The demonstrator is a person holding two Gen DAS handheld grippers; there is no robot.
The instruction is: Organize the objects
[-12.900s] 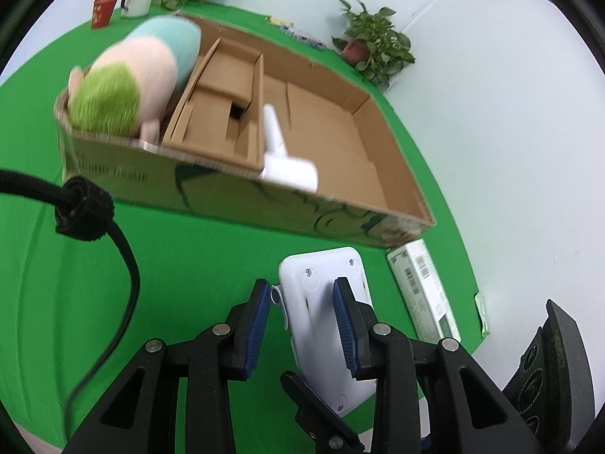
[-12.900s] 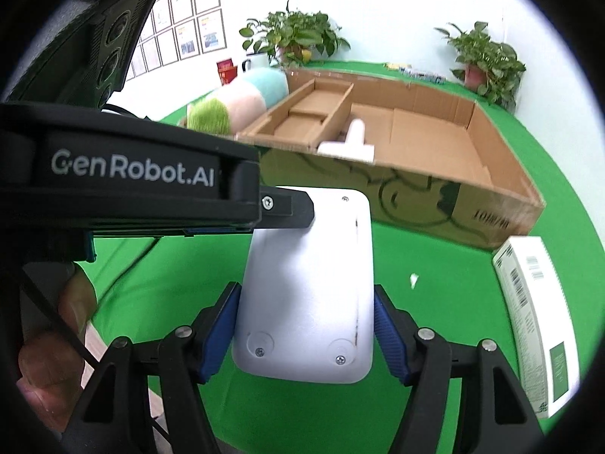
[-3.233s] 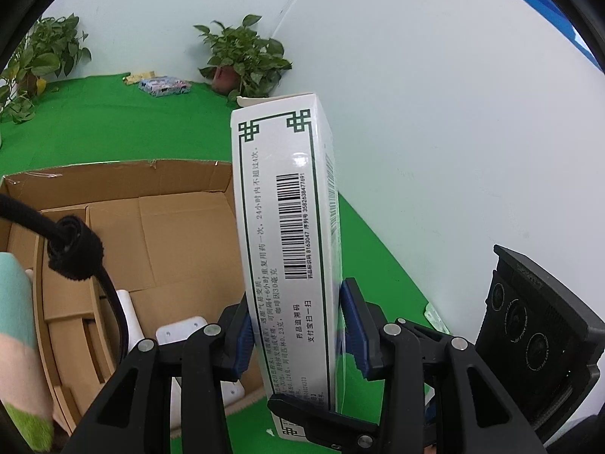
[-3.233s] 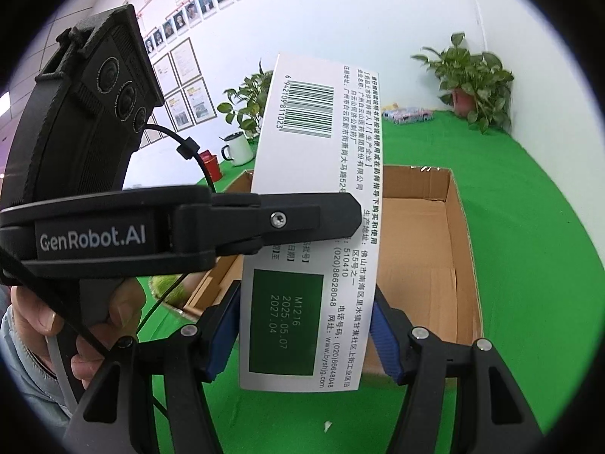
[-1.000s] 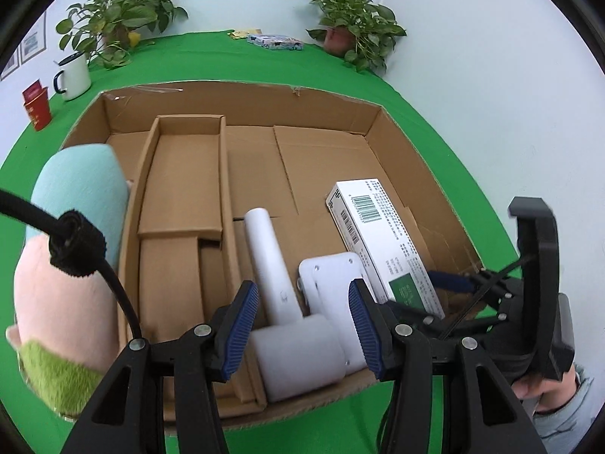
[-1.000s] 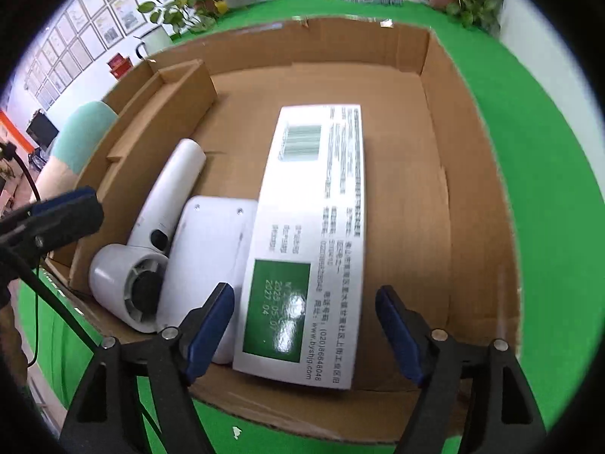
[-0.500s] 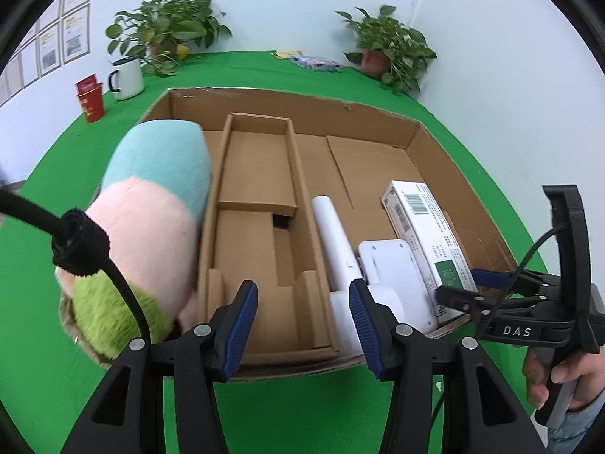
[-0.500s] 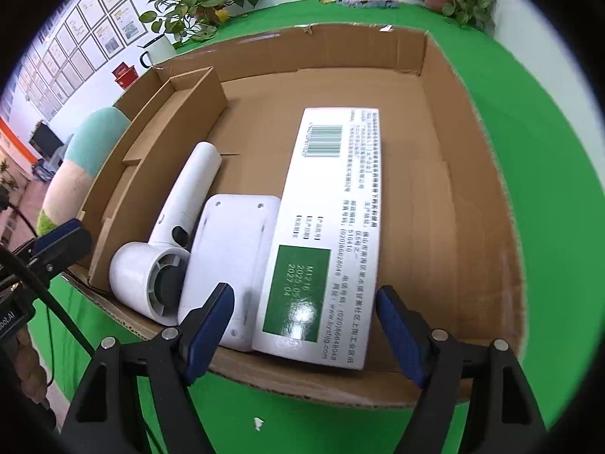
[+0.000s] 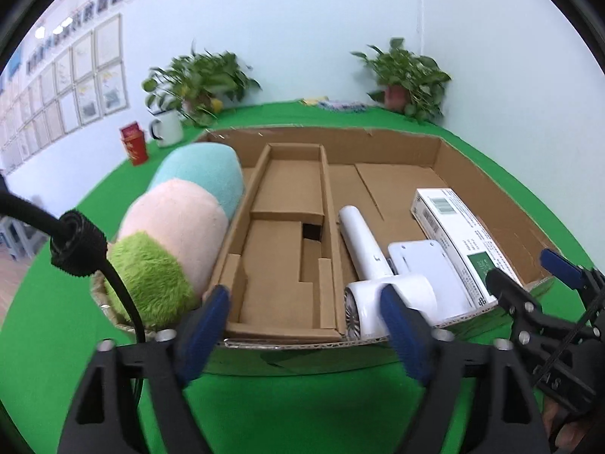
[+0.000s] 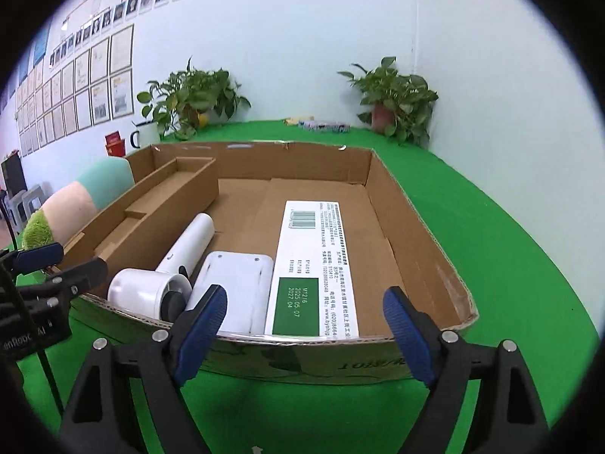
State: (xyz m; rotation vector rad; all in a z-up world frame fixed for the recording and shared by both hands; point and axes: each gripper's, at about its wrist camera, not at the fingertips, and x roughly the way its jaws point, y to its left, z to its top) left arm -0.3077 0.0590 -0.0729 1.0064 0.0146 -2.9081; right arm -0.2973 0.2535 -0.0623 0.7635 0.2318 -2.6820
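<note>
Progress: hair dryer [image 9: 378, 265], white device [image 10: 234, 291], printed carton [image 10: 317, 265] lie in cardboard box [image 10: 416, 234] | plush toy [image 9: 177, 227] beside it | left gripper [image 9: 306, 325], right gripper [image 10: 306, 321] fingers just spread wide, empty | looks nearly done

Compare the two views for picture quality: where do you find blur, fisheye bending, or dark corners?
Left wrist view: the leafy plant is smeared by motion blur and the cardboard box rim bows. Right wrist view: sharper, with readable print on the white carton, yet black corners frame the picture.
</note>
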